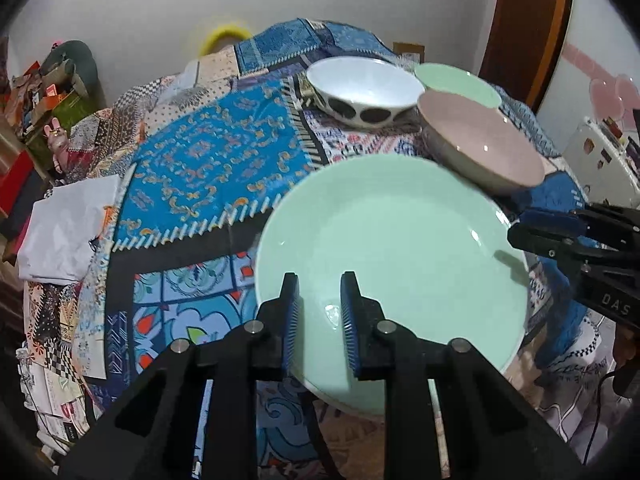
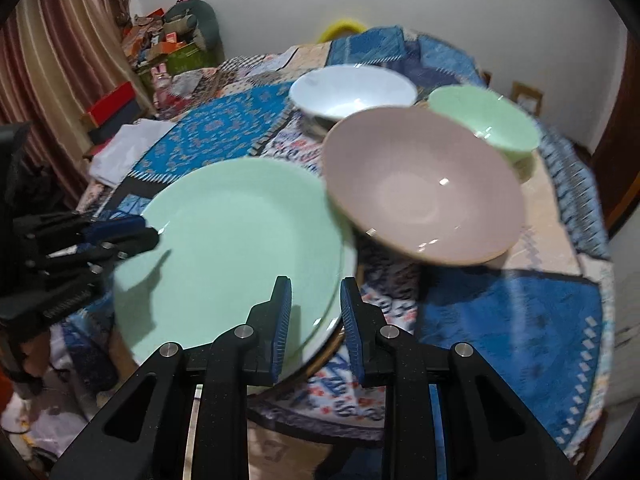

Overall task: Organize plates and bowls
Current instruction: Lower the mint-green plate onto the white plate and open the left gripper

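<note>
Both grippers work the mint plate (image 1: 400, 248) from opposite rims: the left gripper (image 1: 319, 312) and right gripper (image 2: 314, 320) each straddle its edge, jaws partly apart, grip unconfirmed, probably to lift it level. On the patchwork tablecloth (image 1: 208, 160) sit one plate and three bowls: pink bowl (image 2: 424, 188), white bowl (image 1: 364, 84), green bowl (image 2: 486, 124).

Patchwork cloth (image 1: 208, 168) in blues over the counter. White paper (image 1: 68, 232) at its left edge. Yellow ring (image 1: 224, 36) behind, against the white wall (image 1: 140, 20). Cluttered boxes (image 2: 164, 46) far left, beside striped curtain (image 2: 68, 60). Wooden door frame (image 1: 528, 28) right.
</note>
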